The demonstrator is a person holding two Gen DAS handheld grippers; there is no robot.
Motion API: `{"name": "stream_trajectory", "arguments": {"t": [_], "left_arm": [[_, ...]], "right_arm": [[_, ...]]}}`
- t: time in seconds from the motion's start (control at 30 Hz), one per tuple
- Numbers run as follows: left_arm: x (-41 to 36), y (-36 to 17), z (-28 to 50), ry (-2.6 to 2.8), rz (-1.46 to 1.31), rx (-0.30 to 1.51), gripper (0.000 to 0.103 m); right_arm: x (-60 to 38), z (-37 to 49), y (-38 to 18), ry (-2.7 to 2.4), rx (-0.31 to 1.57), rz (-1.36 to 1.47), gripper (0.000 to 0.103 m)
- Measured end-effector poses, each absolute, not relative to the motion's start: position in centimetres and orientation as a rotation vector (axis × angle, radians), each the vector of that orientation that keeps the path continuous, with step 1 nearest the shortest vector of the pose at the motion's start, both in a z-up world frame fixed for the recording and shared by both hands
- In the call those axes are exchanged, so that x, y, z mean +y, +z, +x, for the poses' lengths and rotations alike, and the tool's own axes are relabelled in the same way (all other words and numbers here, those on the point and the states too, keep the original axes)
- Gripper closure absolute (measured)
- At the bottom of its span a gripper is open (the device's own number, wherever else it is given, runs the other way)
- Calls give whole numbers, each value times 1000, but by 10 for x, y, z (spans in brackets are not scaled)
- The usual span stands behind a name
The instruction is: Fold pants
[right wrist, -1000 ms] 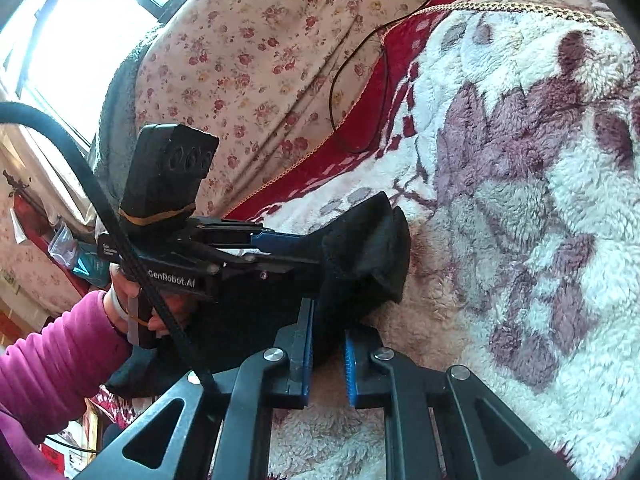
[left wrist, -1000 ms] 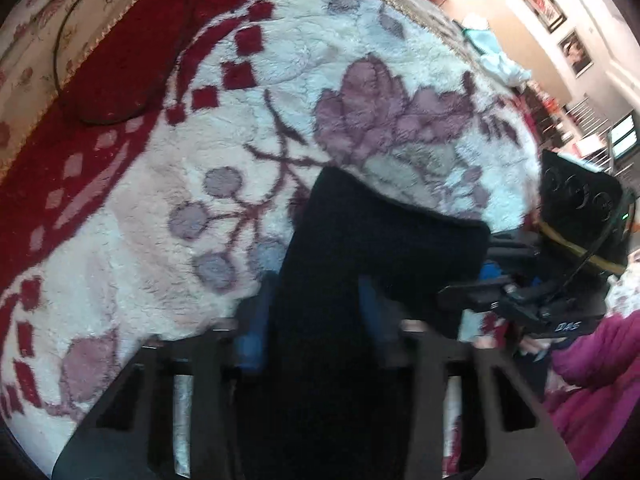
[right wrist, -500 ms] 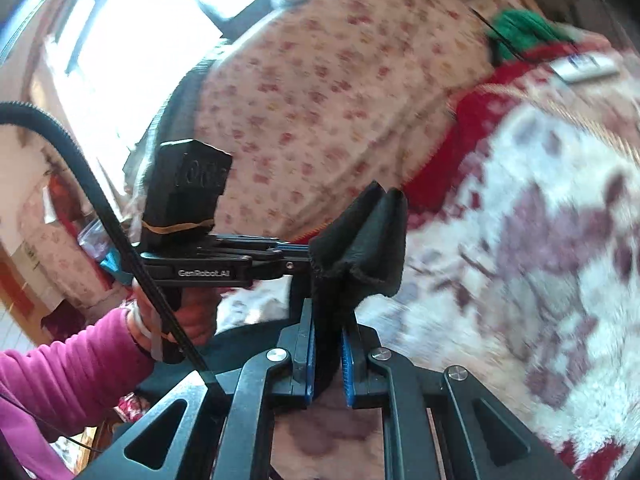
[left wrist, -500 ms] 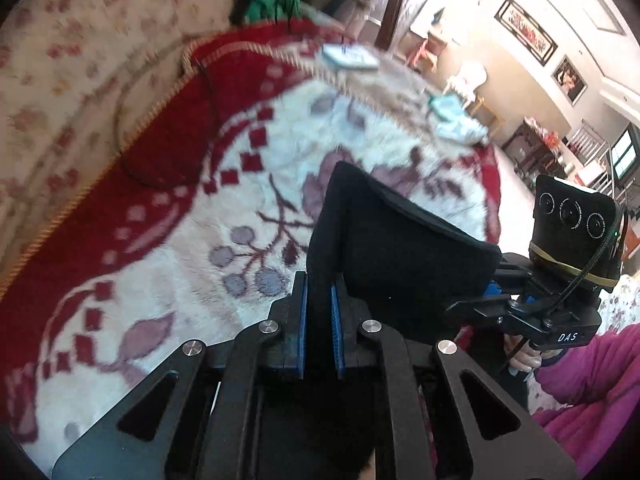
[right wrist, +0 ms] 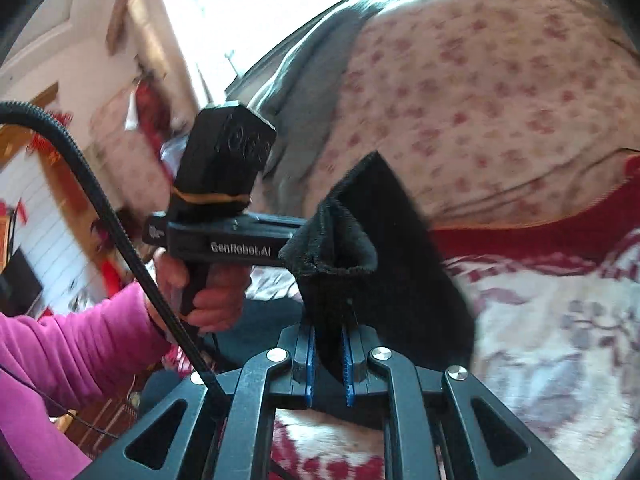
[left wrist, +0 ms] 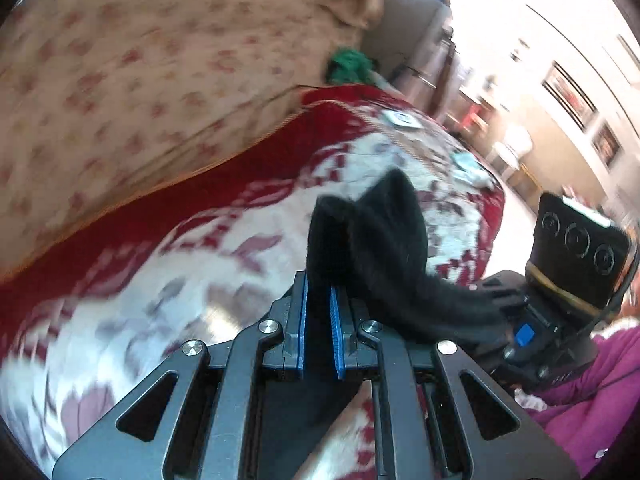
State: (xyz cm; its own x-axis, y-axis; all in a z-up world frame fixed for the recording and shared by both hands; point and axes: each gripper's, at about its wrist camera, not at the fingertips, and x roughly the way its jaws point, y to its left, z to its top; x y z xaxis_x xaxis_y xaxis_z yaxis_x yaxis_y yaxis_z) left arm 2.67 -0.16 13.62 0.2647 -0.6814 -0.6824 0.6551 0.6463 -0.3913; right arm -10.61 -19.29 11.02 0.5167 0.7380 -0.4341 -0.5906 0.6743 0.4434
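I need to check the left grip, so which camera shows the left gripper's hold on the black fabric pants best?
The left wrist view: the left gripper pinches the black fabric pants between its blue pads. In the right wrist view the cloth hides its tips; only its body and the hand show.

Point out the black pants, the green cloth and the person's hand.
pants point(left wrist: 384, 232), left wrist view, bunched fabric above the jaws.
green cloth point(left wrist: 350, 65), left wrist view, its middle.
hand point(right wrist: 208, 300), right wrist view, fingers around the handle.
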Motion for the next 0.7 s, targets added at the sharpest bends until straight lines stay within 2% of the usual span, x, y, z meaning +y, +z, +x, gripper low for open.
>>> {"name": "stream_trajectory", "arguments": {"t": [0.23, 0.37, 0.43, 0.5, 0.7], "left_arm": [[103, 85, 12, -613, -258, 1009, 94], [133, 75, -6, -531, -293, 1012, 94], [135, 75, -12, -513, -291, 1007, 94], [132, 79, -19, -510, -272, 995, 94], [120, 86, -34, -521, -267, 970, 94]], "right_arm": [[-112, -82, 48, 944, 832, 195, 93], [-76, -66, 5, 969, 986, 144, 89], [-76, -64, 5, 963, 971, 171, 86], [-83, -62, 12, 987, 968, 228, 70], [-126, -72, 38, 927, 889, 295, 67]]}}
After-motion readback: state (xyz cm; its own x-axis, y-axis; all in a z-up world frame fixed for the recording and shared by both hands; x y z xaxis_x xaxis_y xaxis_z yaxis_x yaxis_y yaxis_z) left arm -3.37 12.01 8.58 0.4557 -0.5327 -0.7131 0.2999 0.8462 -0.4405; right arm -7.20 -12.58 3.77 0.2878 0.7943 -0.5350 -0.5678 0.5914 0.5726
